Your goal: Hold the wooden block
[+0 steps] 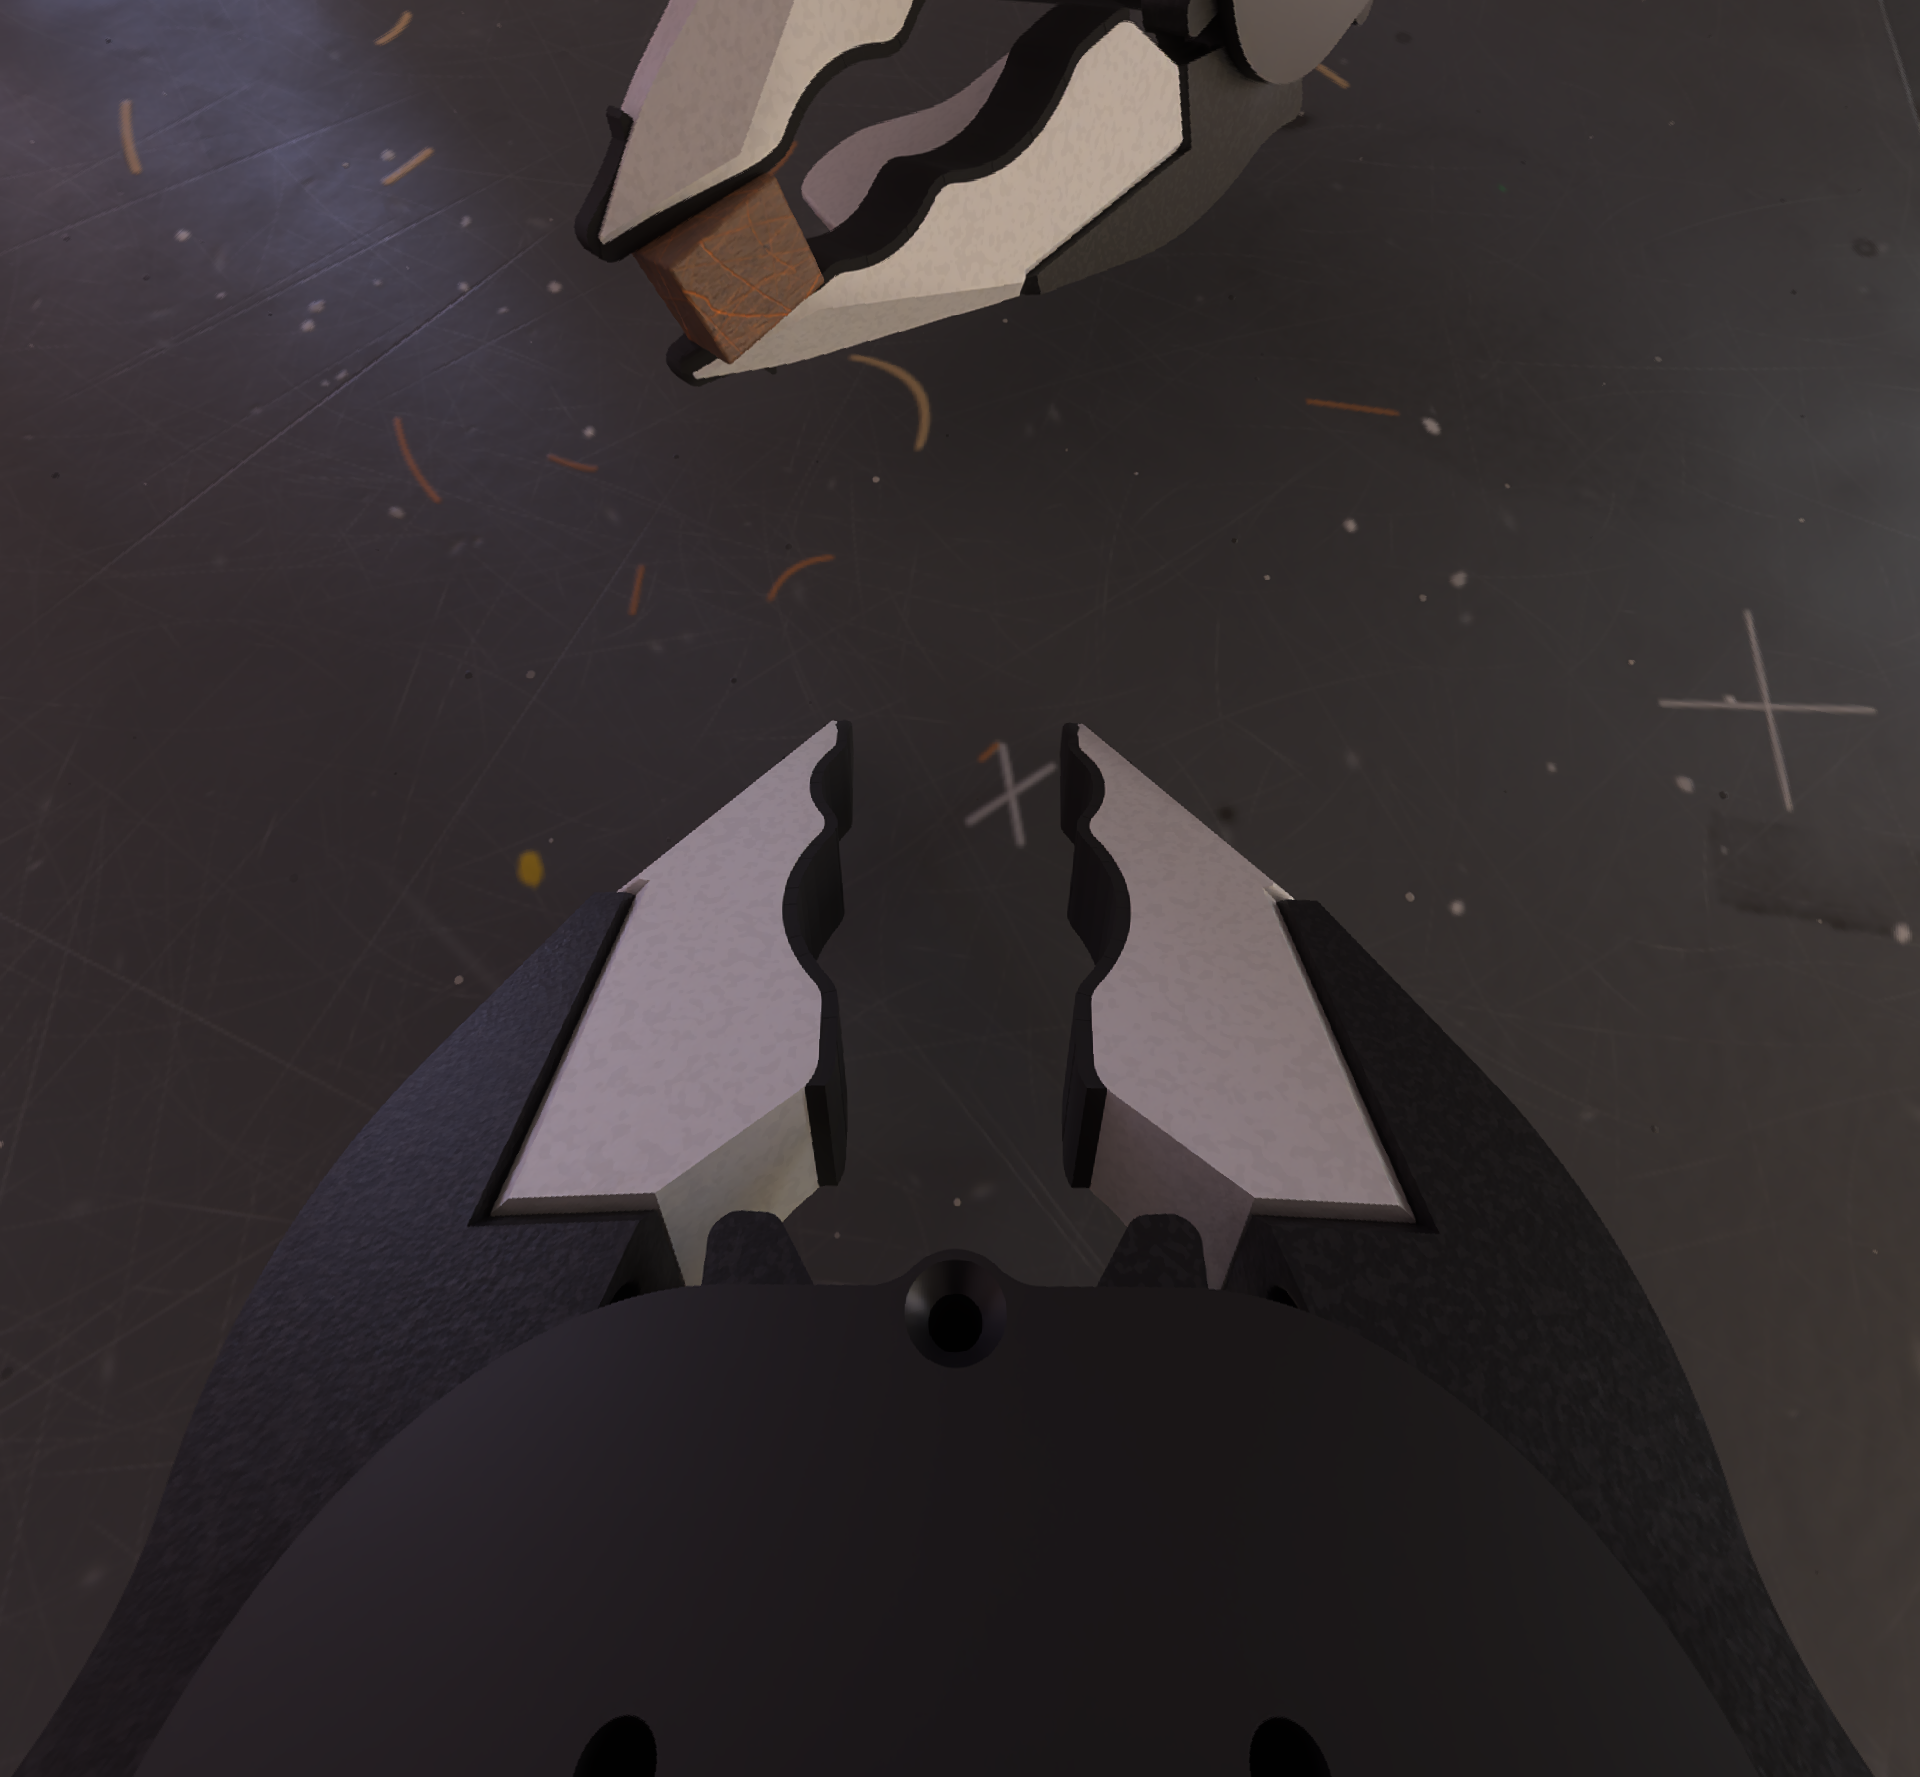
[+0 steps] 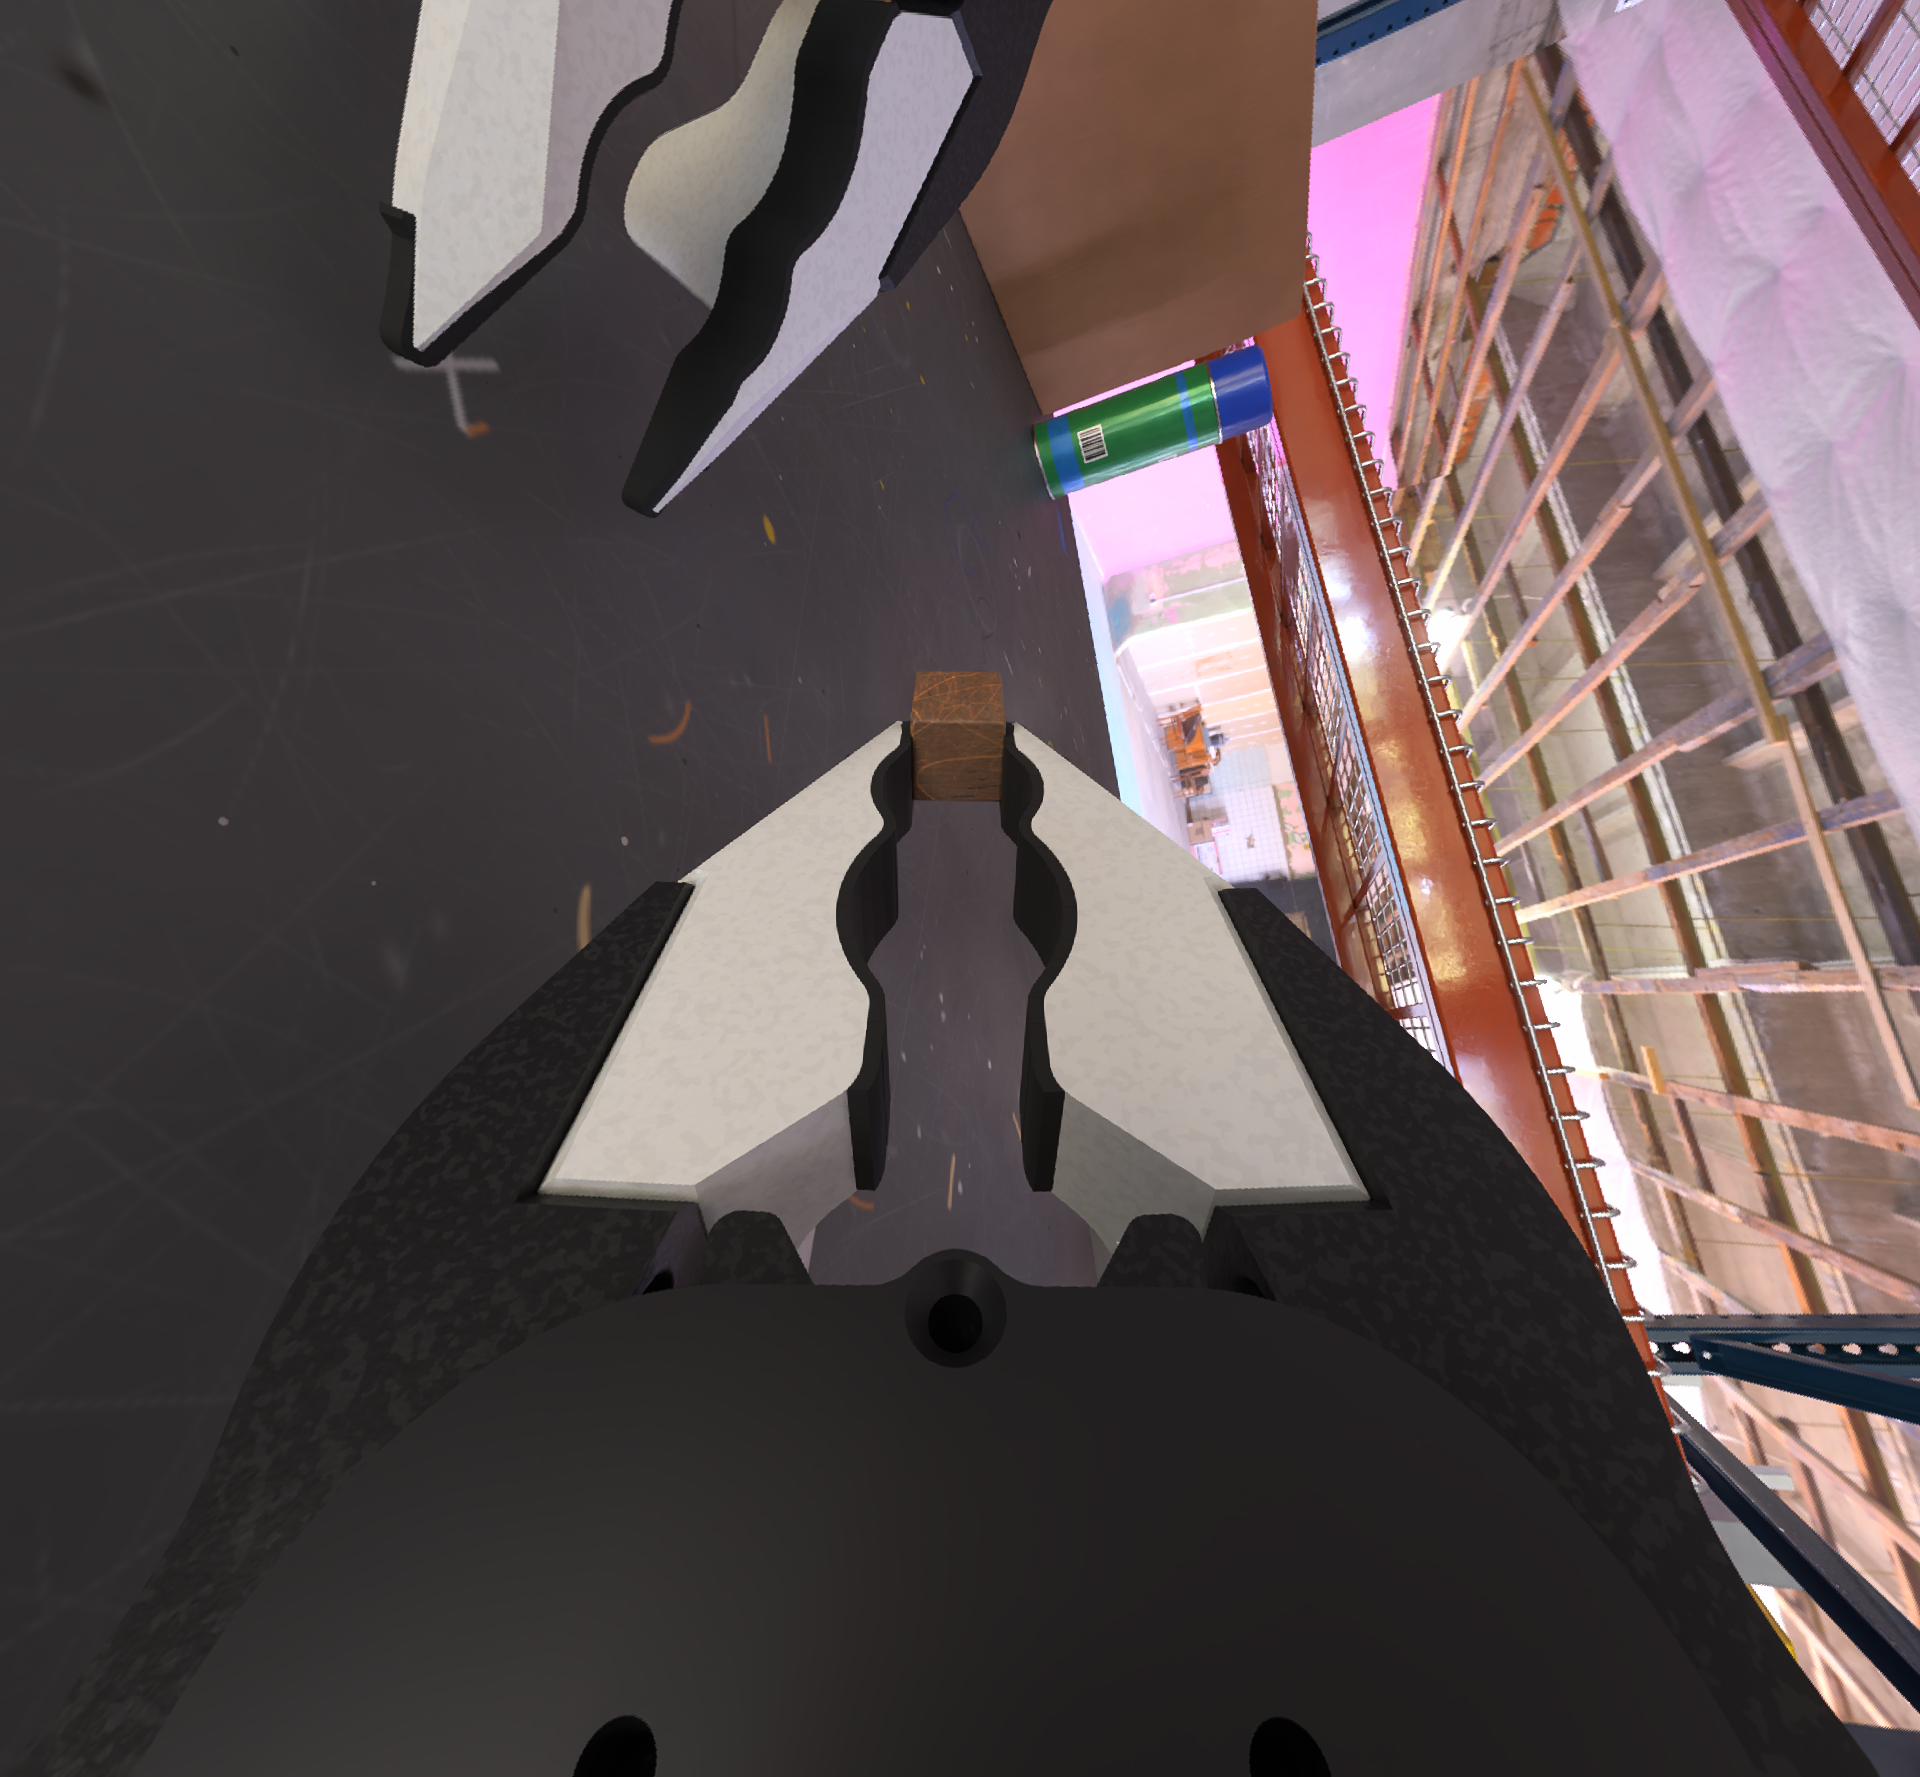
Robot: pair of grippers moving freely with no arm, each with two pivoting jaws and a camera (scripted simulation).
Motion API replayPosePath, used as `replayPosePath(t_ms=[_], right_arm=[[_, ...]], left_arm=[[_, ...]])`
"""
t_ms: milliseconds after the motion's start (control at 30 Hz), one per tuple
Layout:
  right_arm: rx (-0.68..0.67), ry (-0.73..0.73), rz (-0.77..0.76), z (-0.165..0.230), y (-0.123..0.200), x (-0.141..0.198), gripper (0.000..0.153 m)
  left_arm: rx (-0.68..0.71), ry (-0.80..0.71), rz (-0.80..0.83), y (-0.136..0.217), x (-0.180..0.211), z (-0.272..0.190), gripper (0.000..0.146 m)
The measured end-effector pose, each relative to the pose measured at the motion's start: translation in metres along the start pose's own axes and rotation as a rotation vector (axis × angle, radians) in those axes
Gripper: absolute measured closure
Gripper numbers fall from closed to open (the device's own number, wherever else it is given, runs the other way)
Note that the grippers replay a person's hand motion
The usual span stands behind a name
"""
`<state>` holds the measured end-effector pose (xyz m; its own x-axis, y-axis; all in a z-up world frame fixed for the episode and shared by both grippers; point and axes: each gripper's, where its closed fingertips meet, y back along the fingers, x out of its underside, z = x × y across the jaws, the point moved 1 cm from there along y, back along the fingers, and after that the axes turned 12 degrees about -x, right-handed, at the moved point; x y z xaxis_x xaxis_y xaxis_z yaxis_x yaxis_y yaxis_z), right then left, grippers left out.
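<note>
The wooden block [image 2: 956,740] is a small brown cube pinched between the tips of my right gripper [image 2: 956,735], held above the dark tabletop. In the left wrist view the same block [image 1: 732,283] sits at the tips of the right gripper [image 1: 665,304], which comes in from the top. My left gripper [image 1: 956,735] is open and empty, its fingers apart, pointing toward the block from a short distance. It also shows in the right wrist view [image 2: 530,428] at the upper left, jaws apart.
The dark scratched tabletop [image 1: 312,584] carries chalk marks and orange flecks. A green and blue can [image 2: 1153,423] stands near the table edge beside a brown box [image 2: 1143,221]. Red shelving [image 2: 1371,688] lies beyond.
</note>
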<state>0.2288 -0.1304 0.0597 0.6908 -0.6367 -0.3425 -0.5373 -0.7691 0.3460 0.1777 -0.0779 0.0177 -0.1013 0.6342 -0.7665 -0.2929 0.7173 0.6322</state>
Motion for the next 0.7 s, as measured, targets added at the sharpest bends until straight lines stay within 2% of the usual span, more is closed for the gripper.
replayPosePath(t_ms=[700], right_arm=[[-0.004, -0.005, 0.005, 0.0009, -0.0002, 0.0019, 0.137]], left_arm=[[0.0, -0.01, 0.019, 0.0012, 0.0031, 0.0004, 0.11]])
